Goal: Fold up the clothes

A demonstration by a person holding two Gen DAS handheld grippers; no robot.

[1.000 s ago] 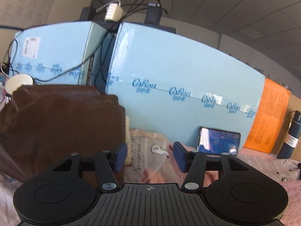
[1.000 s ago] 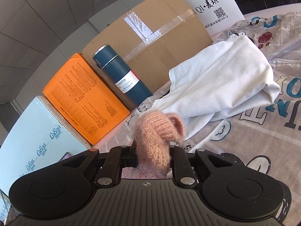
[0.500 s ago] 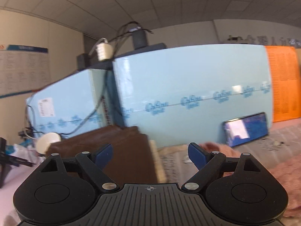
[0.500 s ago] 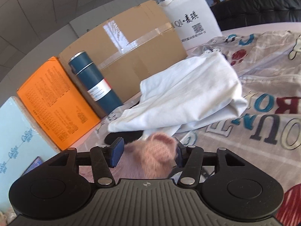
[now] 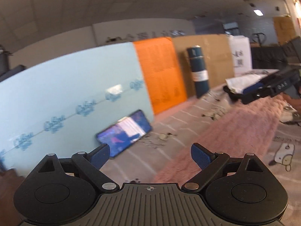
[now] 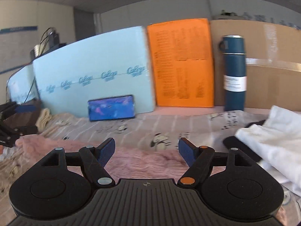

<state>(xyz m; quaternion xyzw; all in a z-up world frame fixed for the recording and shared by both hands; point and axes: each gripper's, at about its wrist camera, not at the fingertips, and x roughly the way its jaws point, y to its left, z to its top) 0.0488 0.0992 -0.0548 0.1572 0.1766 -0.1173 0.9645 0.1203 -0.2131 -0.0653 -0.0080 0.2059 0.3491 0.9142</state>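
2 grippers hang low over a bed covered with a patterned sheet (image 6: 169, 124), both pointing slightly downward toward the row of things at its far edge. The largest of these is the light blue foam board (image 6: 97, 71), then the brown cardboard box (image 6: 267, 71), then the orange box (image 6: 182, 62) between them. The pink fluffy garment (image 6: 143, 160) lies spread across the sheet as a long band; in the left wrist view it runs from the near right up to the far right (image 5: 235, 128).

The right gripper (image 6: 146, 151) has its jaws opening, and the pink garment lies under and behind the gap, not pressed by either blue pad. The left gripper (image 5: 150, 155) also has its jaws opening, wide apart, with only sheet and the garment's edge seen through the gap; nothing is grasped.

The white garment (image 6: 270, 139) lies crumpled at the right, beside a dark piece of cloth. A dark blue bottle (image 6: 234, 71) stands upright before the cardboard box, and a phone (image 6: 111, 107) with a lit screen leans on the foam board.

Only the right wrist view shows the brown bag (image 6: 22, 118) and the left gripper's body at the far left edge. Only the left wrist view shows the right gripper from outside (image 5: 263, 88), over the far end of the pink garment, and a white paper bag (image 5: 239, 54) behind it.
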